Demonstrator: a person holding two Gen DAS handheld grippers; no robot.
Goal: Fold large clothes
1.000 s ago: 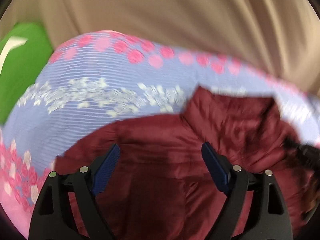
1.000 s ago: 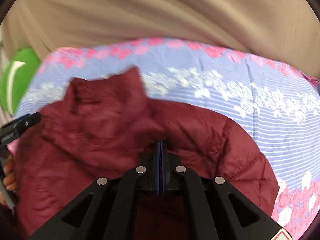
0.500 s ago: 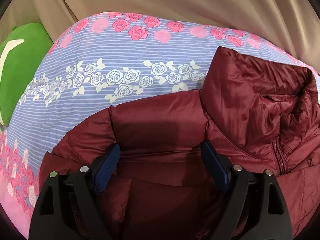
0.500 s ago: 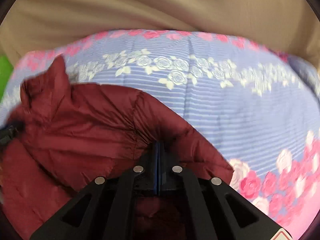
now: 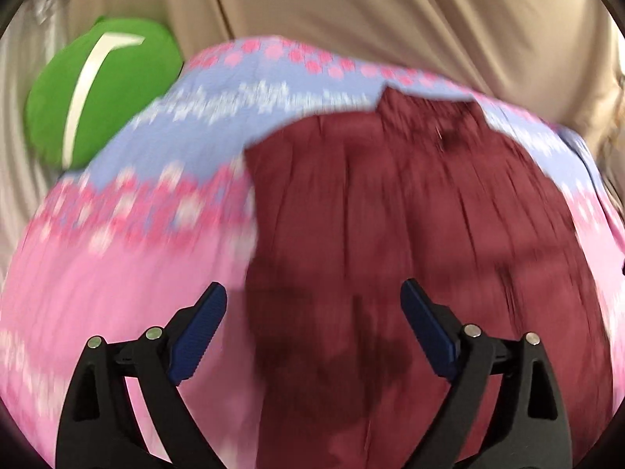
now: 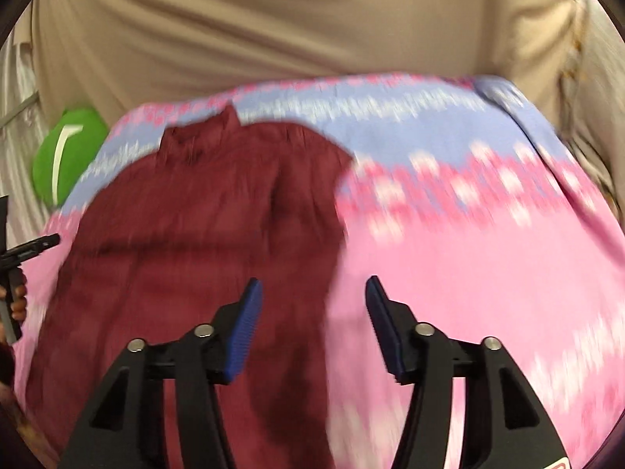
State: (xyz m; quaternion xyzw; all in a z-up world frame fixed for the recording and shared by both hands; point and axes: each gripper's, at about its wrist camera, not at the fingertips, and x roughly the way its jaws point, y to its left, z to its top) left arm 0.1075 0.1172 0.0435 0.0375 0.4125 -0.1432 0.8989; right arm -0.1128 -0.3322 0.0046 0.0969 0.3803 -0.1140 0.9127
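Observation:
A dark red puffer jacket lies flat on a floral pink and blue bedsheet, collar toward the far side. It also shows in the right wrist view. My left gripper is open and empty above the jacket's left edge near its lower part. My right gripper is open and empty above the jacket's right edge. Both views are motion-blurred.
A green cushion lies at the bed's far left corner, also in the right wrist view. A beige curtain hangs behind the bed. The other gripper's handle shows at the left edge.
Both grippers have pulled back from the jacket's shoulders toward its lower part. The right gripper, shut on the jacket before, has opened and let go. The left stays open.

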